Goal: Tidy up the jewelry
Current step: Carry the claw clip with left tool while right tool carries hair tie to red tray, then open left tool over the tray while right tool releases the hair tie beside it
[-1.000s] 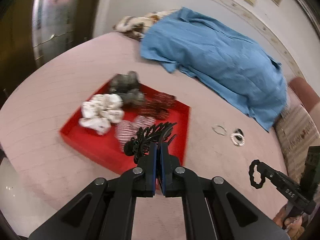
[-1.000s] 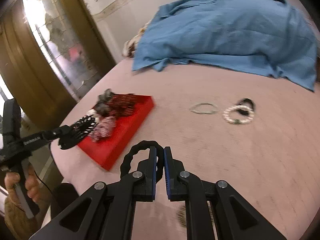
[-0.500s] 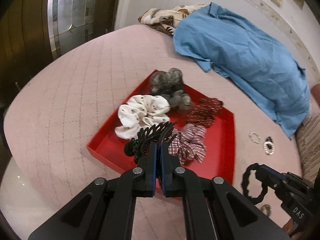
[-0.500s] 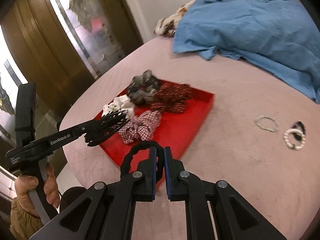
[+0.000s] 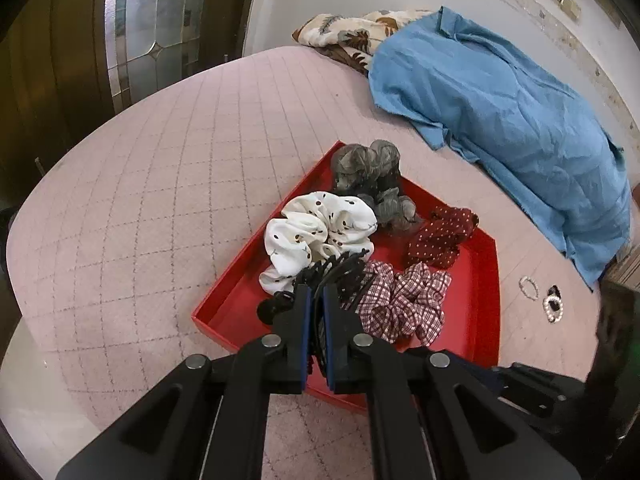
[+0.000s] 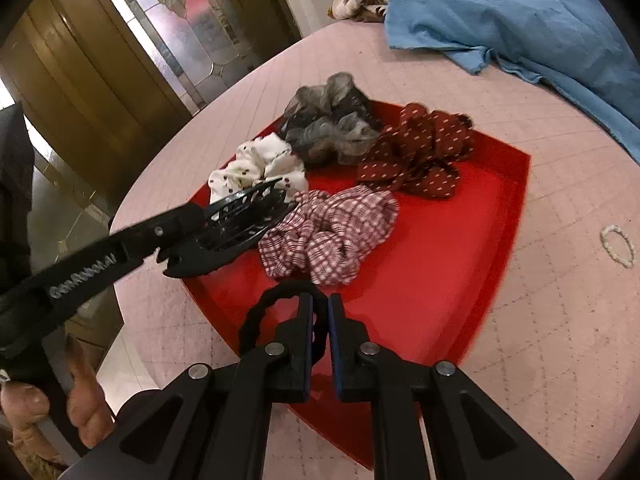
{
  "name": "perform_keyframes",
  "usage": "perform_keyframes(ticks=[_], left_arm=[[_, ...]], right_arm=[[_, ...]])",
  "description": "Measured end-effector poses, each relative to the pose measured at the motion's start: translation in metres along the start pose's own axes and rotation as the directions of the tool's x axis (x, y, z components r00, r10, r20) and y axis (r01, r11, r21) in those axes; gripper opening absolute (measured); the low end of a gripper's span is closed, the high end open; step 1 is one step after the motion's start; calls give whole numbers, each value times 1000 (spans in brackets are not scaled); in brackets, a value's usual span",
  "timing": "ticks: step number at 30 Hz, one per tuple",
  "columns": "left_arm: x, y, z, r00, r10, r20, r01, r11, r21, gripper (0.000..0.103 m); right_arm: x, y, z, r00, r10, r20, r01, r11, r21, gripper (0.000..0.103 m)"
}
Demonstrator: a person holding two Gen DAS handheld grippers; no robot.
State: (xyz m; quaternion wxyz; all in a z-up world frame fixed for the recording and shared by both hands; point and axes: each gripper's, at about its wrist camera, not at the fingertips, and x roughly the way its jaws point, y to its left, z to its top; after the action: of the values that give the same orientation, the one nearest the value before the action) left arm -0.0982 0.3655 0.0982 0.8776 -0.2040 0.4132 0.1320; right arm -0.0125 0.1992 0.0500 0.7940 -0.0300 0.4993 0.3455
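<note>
A red tray (image 5: 486, 300) (image 6: 472, 264) lies on the pink bed and holds white (image 5: 316, 232), grey (image 5: 372, 176), dark red dotted (image 5: 440, 236) and checked (image 5: 404, 300) scrunchies. My left gripper (image 5: 315, 300) is shut on a black claw hair clip (image 5: 332, 272) and holds it over the tray's near left part; it also shows in the right wrist view (image 6: 244, 216). My right gripper (image 6: 318, 312) is shut on a black hair tie (image 6: 276, 300) above the tray's near edge.
A blue cloth (image 5: 500, 100) and a patterned cloth (image 5: 348, 36) lie at the far side of the bed. A beaded bracelet (image 5: 529, 288) (image 6: 618, 246) and another bracelet with a black tie (image 5: 554, 304) lie right of the tray. A glass door (image 5: 148, 28) stands at the left.
Both grippers have moved towards the tray, which now looms larger. The left gripper's clip is now over the tray, and the right gripper's hair tie has reached the tray's near edge.
</note>
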Motion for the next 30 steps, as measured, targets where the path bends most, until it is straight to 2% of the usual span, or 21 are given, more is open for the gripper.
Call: perform_keyframes(ticks=[3, 7, 9, 17, 23, 30], left_arm=[[-5, 1, 1, 1000, -22, 3, 22, 1000, -9, 9], [-21, 0, 0, 998, -50, 39, 51, 999, -18, 38], [-30, -1, -1, 997, -58, 57, 59, 998, -20, 40], [-63, 0, -3, 993, -18, 113, 25, 998, -59, 54], [-84, -4, -5, 990, 23, 140, -14, 998, -67, 57], [-101, -30, -15, 984, 61, 168, -60, 998, -10, 62]], right_arm=[[5, 4, -1, 1000, -1, -3, 1, 1000, -10, 11], [6, 8, -3, 1000, -3, 0, 3, 1000, -28, 11], [4, 9, -4, 1000, -8, 2, 8, 999, -38, 12], [-11, 21, -6, 999, -1, 38, 4, 996, -84, 38], [-41, 31, -12, 996, 26, 86, -15, 993, -115, 47], [-85, 21, -28, 988, 38, 153, -21, 994, -108, 58]])
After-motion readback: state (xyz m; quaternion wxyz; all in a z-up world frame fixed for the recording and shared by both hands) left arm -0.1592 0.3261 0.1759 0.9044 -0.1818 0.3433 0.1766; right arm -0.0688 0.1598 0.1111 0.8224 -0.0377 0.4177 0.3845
